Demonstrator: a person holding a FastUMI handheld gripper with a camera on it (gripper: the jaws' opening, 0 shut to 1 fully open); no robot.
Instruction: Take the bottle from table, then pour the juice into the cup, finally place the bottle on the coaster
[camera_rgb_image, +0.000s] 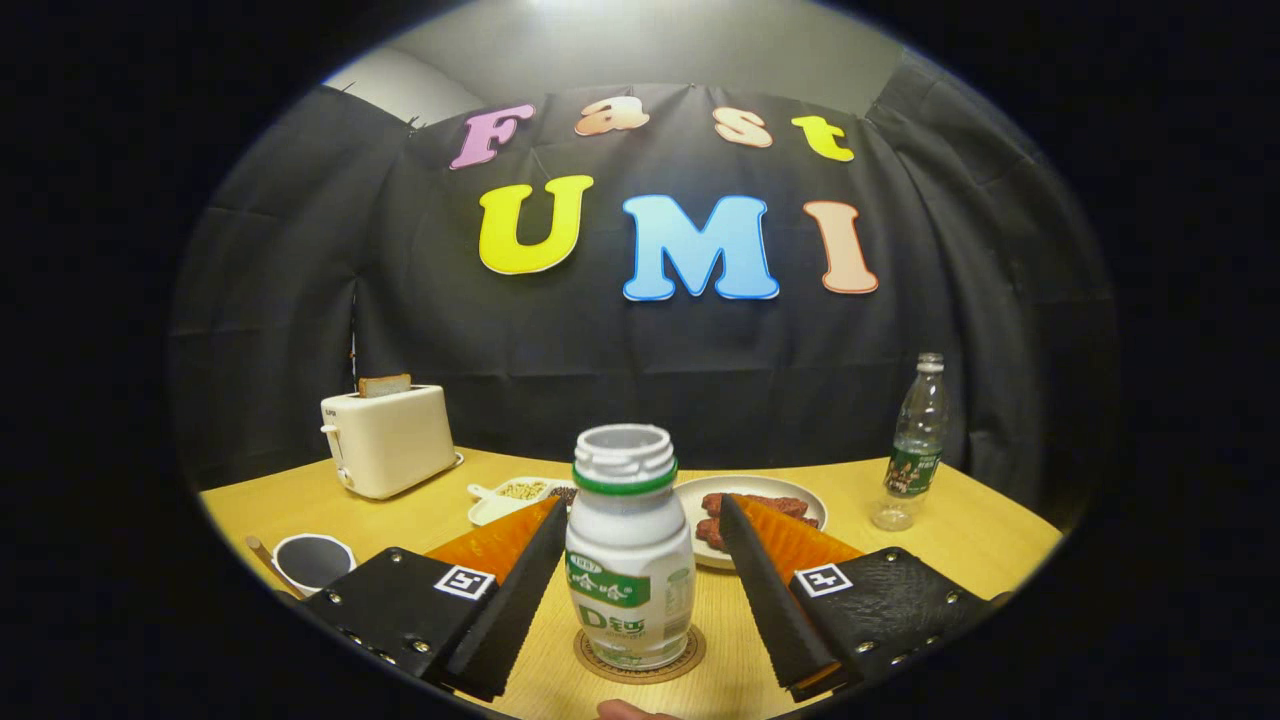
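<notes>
**benchwatcher:** Gripper view: the bottle (630, 560) stands upright on the coaster (640, 660), cap off, long axis straight up. It sits between the two fingers of the gripper (640, 540). The fingers are spread wide; the left one looks right up against the bottle's shoulder, the right one has a clear gap, so it's not clamped.

**tabletop_tim:** So where's the task at?

**benchwatcher:** Looks to me like the placing step is done or nearly so, since the bottle's already on the coaster. The cup (312, 560) is off to the left of the fingers, near the table (990, 540) edge, with the toaster (388, 440) beyond it. A plate (800, 500) sits behind the bottle.

**tabletop_tim:** Next move?

**benchwatcher:** Probably backing straight out along the fingers. Bottle's dead centre, so any sideways drift could tip it.
</notes>
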